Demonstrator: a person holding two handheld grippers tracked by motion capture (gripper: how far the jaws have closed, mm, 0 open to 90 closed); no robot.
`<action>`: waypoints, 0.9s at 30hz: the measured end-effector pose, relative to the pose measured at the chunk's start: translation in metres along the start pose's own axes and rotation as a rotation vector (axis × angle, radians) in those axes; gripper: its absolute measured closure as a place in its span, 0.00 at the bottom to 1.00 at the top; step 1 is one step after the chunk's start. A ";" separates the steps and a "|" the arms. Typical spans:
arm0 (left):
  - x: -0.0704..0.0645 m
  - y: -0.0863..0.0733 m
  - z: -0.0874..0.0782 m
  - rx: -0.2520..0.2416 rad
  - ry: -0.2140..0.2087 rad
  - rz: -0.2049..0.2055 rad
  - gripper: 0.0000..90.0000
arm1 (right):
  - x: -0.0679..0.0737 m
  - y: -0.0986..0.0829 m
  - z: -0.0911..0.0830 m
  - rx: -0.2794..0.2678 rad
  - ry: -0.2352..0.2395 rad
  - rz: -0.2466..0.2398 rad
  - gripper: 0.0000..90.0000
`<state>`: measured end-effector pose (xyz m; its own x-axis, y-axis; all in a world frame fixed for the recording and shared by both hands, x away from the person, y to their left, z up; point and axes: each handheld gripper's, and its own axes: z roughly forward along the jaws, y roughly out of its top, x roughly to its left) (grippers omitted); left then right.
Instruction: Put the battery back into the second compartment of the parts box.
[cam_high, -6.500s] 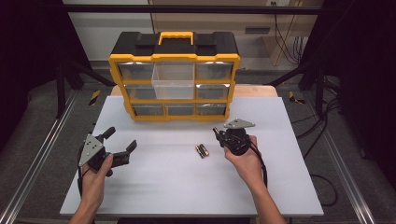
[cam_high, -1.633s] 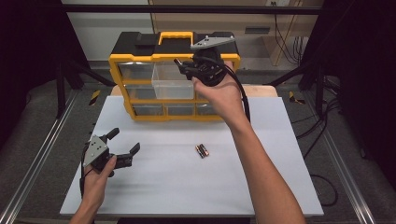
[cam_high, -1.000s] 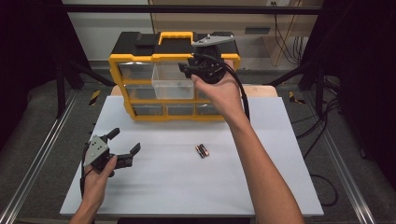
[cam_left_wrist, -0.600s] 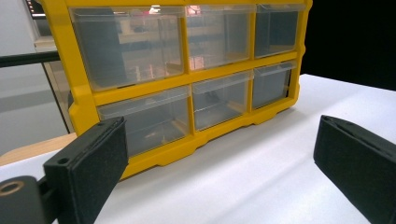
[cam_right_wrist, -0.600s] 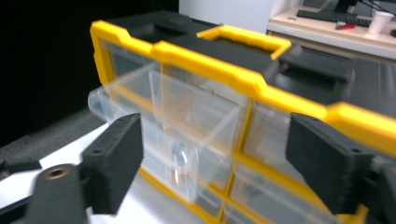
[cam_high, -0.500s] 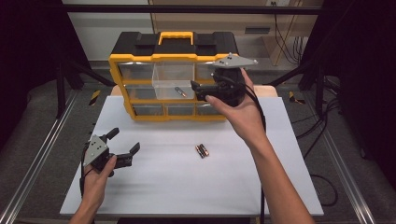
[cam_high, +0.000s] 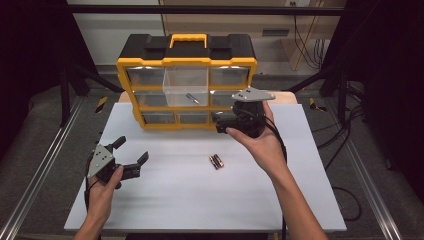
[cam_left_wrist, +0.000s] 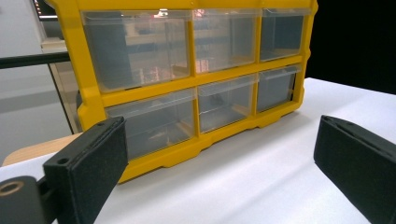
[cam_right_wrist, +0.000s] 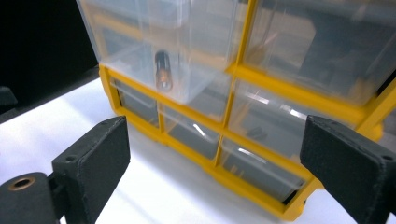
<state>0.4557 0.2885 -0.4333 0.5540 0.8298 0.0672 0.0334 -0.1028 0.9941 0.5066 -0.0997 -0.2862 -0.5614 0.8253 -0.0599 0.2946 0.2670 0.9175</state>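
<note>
The right gripper (cam_high: 222, 121) is held above the table (cam_high: 300, 200), just in front of the yellow drawer cabinet (cam_high: 150, 62), at the right part of its lower rows; its jaws stand wide apart and hold nothing. The top-middle clear drawer (cam_high: 185, 87) is pulled out toward the near side, and one battery (cam_high: 192, 98) lies inside it; the right gripper view shows this battery (cam_right_wrist: 163, 70) through the drawer's clear wall. Two further batteries (cam_high: 216, 161) lie side by side, touching, on the table near its middle, nearer than the right gripper. The left gripper (cam_high: 131, 157) is held at the near left of the table, well apart from the cabinet, jaws spread and empty
</note>
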 end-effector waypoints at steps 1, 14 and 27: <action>0.000 0.000 0.000 -0.001 0.001 -0.001 0.03 | 0.001 -0.005 0.002 0.006 0.000 0.001 0.09; 0.004 0.000 -0.002 -0.008 0.013 -0.013 0.03 | 0.012 -0.037 0.017 0.047 0.002 0.011 0.07; 0.007 0.000 -0.003 -0.011 0.022 -0.019 0.03 | 0.010 -0.072 0.022 0.091 -0.008 0.035 0.08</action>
<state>0.4567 0.2961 -0.4323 0.5349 0.8434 0.0504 0.0342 -0.0812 0.9961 0.4966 -0.0999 -0.3610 -0.5434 0.8389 -0.0318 0.3831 0.2816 0.8797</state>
